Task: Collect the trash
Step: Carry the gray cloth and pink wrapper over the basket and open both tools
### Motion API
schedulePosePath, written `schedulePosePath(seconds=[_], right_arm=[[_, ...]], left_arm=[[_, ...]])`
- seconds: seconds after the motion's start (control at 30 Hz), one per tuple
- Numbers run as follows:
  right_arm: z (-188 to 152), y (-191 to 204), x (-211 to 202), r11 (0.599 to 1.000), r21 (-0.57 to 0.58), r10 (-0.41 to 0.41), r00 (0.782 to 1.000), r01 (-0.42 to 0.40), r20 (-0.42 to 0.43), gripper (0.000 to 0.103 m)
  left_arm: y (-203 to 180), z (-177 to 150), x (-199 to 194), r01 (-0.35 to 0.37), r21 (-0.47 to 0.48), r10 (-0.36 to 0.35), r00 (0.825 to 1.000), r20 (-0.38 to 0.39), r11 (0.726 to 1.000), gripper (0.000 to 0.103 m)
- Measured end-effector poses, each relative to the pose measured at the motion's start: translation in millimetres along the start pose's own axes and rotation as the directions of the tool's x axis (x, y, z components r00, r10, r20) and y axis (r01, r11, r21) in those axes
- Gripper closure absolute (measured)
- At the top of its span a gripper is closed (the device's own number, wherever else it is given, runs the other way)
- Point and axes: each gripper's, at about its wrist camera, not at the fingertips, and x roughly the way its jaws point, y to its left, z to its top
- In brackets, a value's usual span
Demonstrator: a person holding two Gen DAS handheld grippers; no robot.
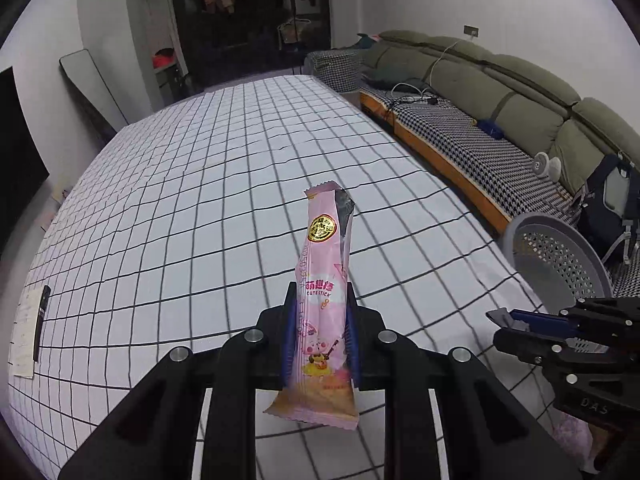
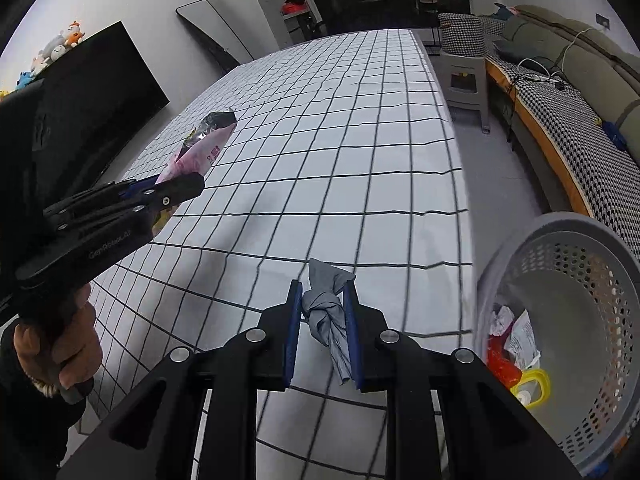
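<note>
My left gripper (image 1: 322, 300) is shut on a long pink snack wrapper (image 1: 324, 280) and holds it upright above the checked table (image 1: 200, 184). The wrapper also shows in the right wrist view (image 2: 202, 148), with the left gripper (image 2: 180, 190) at the left. My right gripper (image 2: 322, 300) is shut on a crumpled grey wad (image 2: 328, 308) above the table's near right part. It shows at the right in the left wrist view (image 1: 504, 320). A grey perforated basket (image 2: 592, 264) stands off the table's right edge and holds several pieces of trash (image 2: 512, 344).
A dark pen on a paper sheet (image 1: 28, 328) lies at the table's left edge. A sofa (image 1: 500, 92) with a houndstooth cover runs along the right wall, with a backpack (image 1: 612, 200) on it. A grey stool (image 2: 466, 76) stands past the table's far right corner. A dark TV (image 2: 100, 80) is at the left.
</note>
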Motion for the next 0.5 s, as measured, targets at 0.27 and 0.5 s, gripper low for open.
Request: schedulePosePath(seconds=[0.27,0.5], right_arm=[[-24,-64,-38,0.991,0.098,-0.094,0.995,0.091,0.031,0.083],[-48,-125,-78,0.964,0.213,-0.178,0.982,0.161,0.063,0.083]], left_arm=[[-93,5,-2,0.122,0.076,-0.121,0.993,-0.009,0.99,0.082],[-151,13,2,0.217,0.07,-0.215,0.976,-0.028,0.974,0.082]])
